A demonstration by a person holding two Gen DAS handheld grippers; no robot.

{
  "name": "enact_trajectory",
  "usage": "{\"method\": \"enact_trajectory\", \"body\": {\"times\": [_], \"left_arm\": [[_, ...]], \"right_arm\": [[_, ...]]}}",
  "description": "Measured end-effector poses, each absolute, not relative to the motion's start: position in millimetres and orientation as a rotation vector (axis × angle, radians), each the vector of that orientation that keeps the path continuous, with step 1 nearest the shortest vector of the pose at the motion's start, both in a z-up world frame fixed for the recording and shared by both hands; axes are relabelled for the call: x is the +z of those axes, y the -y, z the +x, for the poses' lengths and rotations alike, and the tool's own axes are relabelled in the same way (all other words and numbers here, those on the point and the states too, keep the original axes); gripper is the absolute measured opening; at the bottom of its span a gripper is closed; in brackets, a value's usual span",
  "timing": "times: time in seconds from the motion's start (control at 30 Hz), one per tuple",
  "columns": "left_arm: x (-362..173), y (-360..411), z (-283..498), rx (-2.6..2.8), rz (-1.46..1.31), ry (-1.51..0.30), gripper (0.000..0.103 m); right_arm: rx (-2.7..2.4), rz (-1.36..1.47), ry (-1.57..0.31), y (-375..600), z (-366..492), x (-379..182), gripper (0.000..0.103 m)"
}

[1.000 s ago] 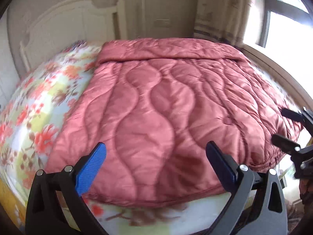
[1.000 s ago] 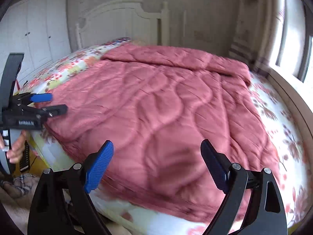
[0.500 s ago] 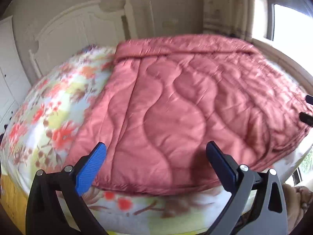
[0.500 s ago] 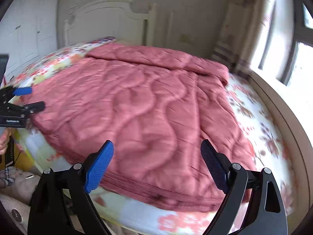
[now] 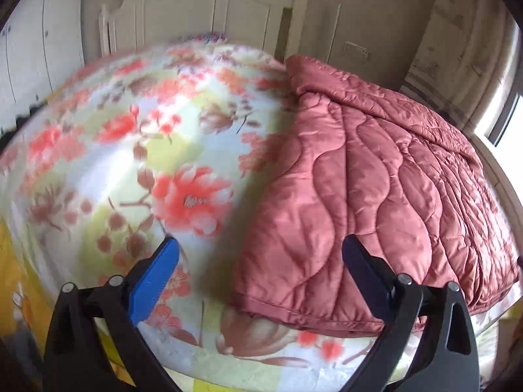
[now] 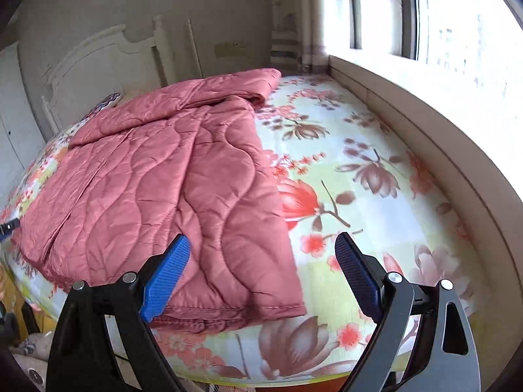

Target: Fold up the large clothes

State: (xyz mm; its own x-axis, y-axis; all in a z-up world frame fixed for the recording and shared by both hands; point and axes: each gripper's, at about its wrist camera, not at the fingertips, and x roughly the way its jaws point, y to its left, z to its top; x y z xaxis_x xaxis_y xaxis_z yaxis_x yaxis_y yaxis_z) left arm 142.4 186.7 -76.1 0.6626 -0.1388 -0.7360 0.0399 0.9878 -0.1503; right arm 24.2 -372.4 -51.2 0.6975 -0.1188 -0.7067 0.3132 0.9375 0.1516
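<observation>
A dusty-red quilted comforter point(image 5: 376, 196) lies folded on a floral bed sheet point(image 5: 140, 150). In the left wrist view it fills the right half, its near left corner between my fingers. My left gripper point(image 5: 258, 261) is open and empty, held above the foot of the bed. In the right wrist view the comforter point(image 6: 170, 189) fills the left half, its near right corner just ahead. My right gripper point(image 6: 261, 261) is open and empty above that corner. The left gripper's tip point(image 6: 8, 227) shows at the far left edge.
A white headboard point(image 5: 202, 9) and a wall stand behind the bed. A wardrobe point(image 5: 36, 42) is at the left. A window sill ledge point(image 6: 425, 117) runs along the bed's right side under a bright window point(image 6: 457, 23). Bare floral sheet point(image 6: 353, 163) lies right of the comforter.
Both grippers have swung outward: the left view now centres on the comforter's left edge and bare sheet, the right view on its right edge. Both stay open and empty.
</observation>
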Motion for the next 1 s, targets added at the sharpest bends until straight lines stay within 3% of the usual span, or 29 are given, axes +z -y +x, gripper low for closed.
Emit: {"method": "enact_trajectory", "body": {"times": [0.03, 0.17, 0.27, 0.33, 0.7, 0.77, 0.8, 1.0], "left_arm": [[-81.6, -190.4, 146.2, -0.119, -0.155, -0.868, 0.088], [-89.2, -180.1, 148.3, -0.134, -0.103, -0.867, 0.084], [-90.1, -171.3, 147.9, -0.162, -0.104, -0.861, 0.071], [-89.3, -165.7, 150.5, -0.179, -0.107, -0.863, 0.063], [-92.2, -154.0, 151.5, -0.14, -0.037, -0.845, 0.065], [-90.8, -149.7, 149.2, -0.143, -0.027, -0.857, 0.049], [-89.3, -149.8, 147.3, -0.194, -0.057, -0.867, 0.013], [-66.1, -169.7, 114.2, -0.272, -0.176, -0.798, 0.007]], "right_arm": [[-0.244, 0.304, -0.778, 378.5, 24.0, -57.9, 0.087], [-0.23, 0.315, -0.796, 373.6, 26.4, -72.5, 0.089], [-0.179, 0.305, -0.791, 362.0, 33.6, -70.5, 0.074], [-0.144, 0.291, -0.792, 350.3, 40.2, -69.0, 0.071], [-0.123, 0.287, -0.784, 356.7, 38.1, -69.2, 0.064], [-0.092, 0.299, -0.773, 352.9, 37.3, -69.6, 0.025], [-0.054, 0.34, -0.767, 353.1, 36.6, -70.9, 0.021], [0.05, 0.444, -0.688, 355.5, 15.9, -59.5, 0.016]]}}
